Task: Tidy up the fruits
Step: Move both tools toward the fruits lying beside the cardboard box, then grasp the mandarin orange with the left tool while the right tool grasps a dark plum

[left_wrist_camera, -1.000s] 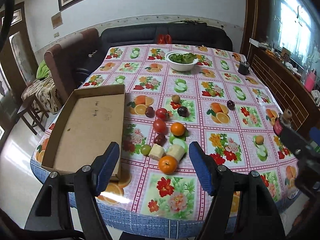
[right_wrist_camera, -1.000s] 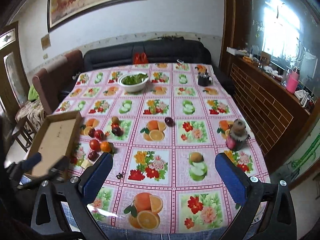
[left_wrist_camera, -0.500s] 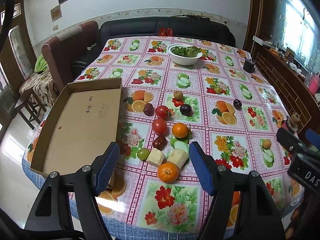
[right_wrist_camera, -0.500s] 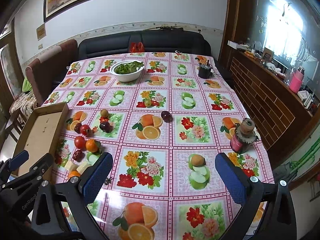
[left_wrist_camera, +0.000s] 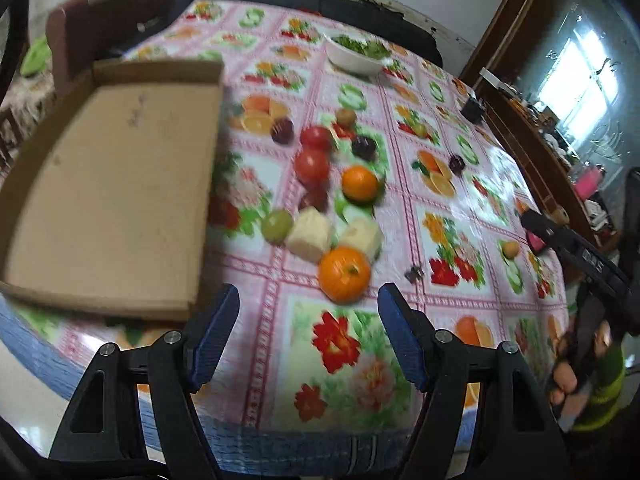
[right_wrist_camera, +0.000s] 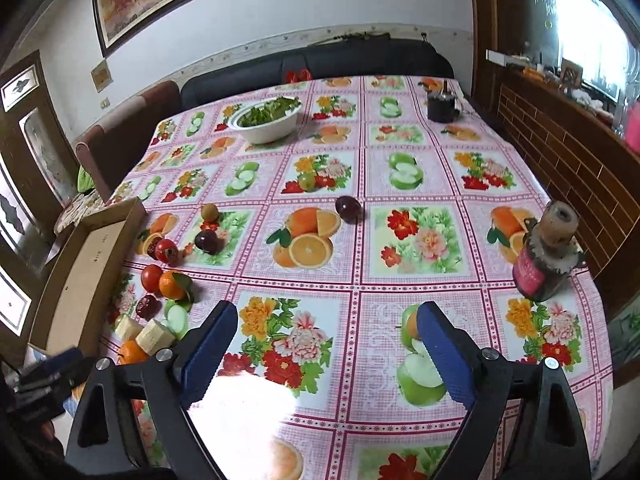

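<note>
On the bench (right_wrist_camera: 420, 248), covered in a fruit-print cloth, loose fruits are sitting in a cluster beside an empty cardboard tray (left_wrist_camera: 108, 184). Left gripper (left_wrist_camera: 308, 320) is hanging over the near edge with jaws apart and nothing between them, touching nothing. The near orange (left_wrist_camera: 344, 274) is lying just beyond its fingertips, on the cloth. Behind the orange, two pale cut chunks (left_wrist_camera: 310, 234) are sitting side by side, a green grape (left_wrist_camera: 277, 225) just left of them. Further back a second orange (left_wrist_camera: 359, 183), two tomatoes (left_wrist_camera: 312, 166) and dark plums (left_wrist_camera: 363, 147) are lying loose; the left view is blurring, so small fruits are hard to tell. One plum (right_wrist_camera: 347, 208) is sitting well apart from the cluster, mid-bench.

Right gripper (right_wrist_camera: 326, 336) is pointing down at the cloth right of the cluster, jaws wide, having just been closing a little, nothing between them. It is touching no fruit. A red jar (right_wrist_camera: 546, 260) is standing near the right edge. A white bowl (right_wrist_camera: 268, 120) of greens and a dark cup (right_wrist_camera: 442, 106) are sitting at the far end. The tray is holding nothing, lying at the left edge, partly overhanging.
</note>
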`<state>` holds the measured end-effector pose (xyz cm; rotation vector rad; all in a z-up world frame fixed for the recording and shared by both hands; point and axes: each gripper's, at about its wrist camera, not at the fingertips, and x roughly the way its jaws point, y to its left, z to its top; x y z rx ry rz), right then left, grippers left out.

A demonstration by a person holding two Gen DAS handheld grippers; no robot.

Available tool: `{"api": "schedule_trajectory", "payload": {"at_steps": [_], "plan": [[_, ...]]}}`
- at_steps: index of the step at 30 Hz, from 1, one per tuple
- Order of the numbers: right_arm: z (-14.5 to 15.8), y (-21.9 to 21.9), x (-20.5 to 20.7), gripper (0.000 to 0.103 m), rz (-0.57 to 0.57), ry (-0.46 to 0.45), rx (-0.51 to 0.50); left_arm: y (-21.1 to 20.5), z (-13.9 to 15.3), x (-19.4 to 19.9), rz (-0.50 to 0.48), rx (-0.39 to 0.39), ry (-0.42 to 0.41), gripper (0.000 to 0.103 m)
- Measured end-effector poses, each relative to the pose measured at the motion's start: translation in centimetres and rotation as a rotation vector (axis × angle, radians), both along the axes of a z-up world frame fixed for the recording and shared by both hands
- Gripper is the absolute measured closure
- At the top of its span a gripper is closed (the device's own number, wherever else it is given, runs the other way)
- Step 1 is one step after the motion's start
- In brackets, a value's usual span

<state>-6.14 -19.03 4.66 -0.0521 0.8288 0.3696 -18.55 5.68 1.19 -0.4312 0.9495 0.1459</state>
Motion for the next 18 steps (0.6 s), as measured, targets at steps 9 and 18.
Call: {"api": "schedule_trajectory", "payload": {"at_steps": [9,18], "plan": [[-1.7,0.9,2.8,0.019,0.032,0.034,-0.017,-1.4,-2.2,3.4,-0.04,-0.016,0.06,0.047],[-3.7,1.3,9.7,0.031,0.024,0.085,0.018,-1.5,-2.5,5.0,-0.049,-0.006,0.052,0.063]]}}
